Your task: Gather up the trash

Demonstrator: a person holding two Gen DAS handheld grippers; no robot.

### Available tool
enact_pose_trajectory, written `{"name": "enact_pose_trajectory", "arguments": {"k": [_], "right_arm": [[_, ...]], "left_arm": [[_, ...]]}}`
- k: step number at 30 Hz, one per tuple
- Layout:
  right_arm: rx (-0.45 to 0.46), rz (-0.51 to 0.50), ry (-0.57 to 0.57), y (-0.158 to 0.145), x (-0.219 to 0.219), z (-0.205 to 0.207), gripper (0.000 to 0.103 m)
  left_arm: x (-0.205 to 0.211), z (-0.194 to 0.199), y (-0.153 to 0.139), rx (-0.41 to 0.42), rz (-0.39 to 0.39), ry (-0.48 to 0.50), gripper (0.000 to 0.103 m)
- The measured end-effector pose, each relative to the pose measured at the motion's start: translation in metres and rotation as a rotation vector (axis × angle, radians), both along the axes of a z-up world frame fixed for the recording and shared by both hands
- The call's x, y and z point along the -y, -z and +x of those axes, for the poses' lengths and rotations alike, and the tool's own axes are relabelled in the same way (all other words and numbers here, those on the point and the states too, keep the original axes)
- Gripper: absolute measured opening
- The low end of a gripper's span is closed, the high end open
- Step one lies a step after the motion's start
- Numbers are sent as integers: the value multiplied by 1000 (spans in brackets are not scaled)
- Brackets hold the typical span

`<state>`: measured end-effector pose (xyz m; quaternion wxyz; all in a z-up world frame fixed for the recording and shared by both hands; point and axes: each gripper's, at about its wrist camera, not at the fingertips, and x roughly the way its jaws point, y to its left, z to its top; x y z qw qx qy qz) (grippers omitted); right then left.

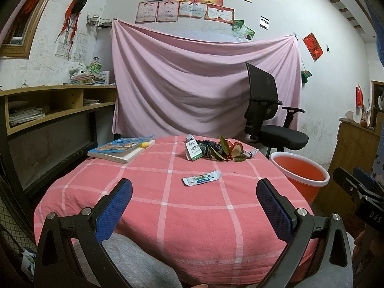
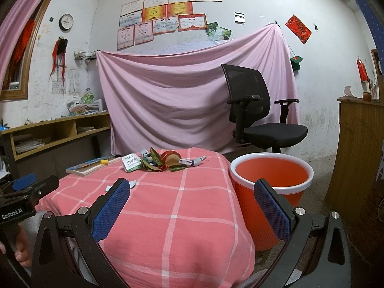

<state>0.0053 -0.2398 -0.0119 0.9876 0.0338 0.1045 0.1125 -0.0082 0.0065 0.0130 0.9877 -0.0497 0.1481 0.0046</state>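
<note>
**Ana:** On the pink checked cloth [image 1: 168,206], nearest us, lies the flat sachet wrapper [image 1: 201,178], alone and well apart from the rest. I'd take that first.

**Ben:** Agreed. The left gripper [image 1: 194,192] has its jaws spread wide with nothing between them, and the wrapper sits just ahead of the gap. It lies flat, so I'd come down steeply and pinch one raised end instead of scraping the cloth.

**Ana:** Behind it is the heap: a white medicine box [image 1: 192,150], dark crumpled stuff, leaves with red berries [image 1: 225,152], and a small tube [image 1: 250,154] at the far right edge. Take those singly, I think; the leaves look loose.

**Ben:** The right gripper [image 2: 192,193] is wide open and empty too. It sits nearer the orange bin [image 2: 271,172], which stands on the floor just beside the table's right side.

**Ana:** So left picks, then carries across and releases over the rim. Leave the book [image 1: 120,150] at the back left; it doesn't look like trash.
</note>
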Motion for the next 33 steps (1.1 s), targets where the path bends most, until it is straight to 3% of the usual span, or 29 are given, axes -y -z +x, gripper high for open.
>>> {"name": "enact_pose_trajectory", "arguments": {"k": [23, 33], "right_arm": [[-8, 8, 1, 6, -9, -3, 103], [-8, 12, 0, 7, -10, -3, 103]], "left_arm": [[0, 2, 5, 0, 0, -9, 101], [-7, 8, -1, -1, -48, -22, 101]]}}
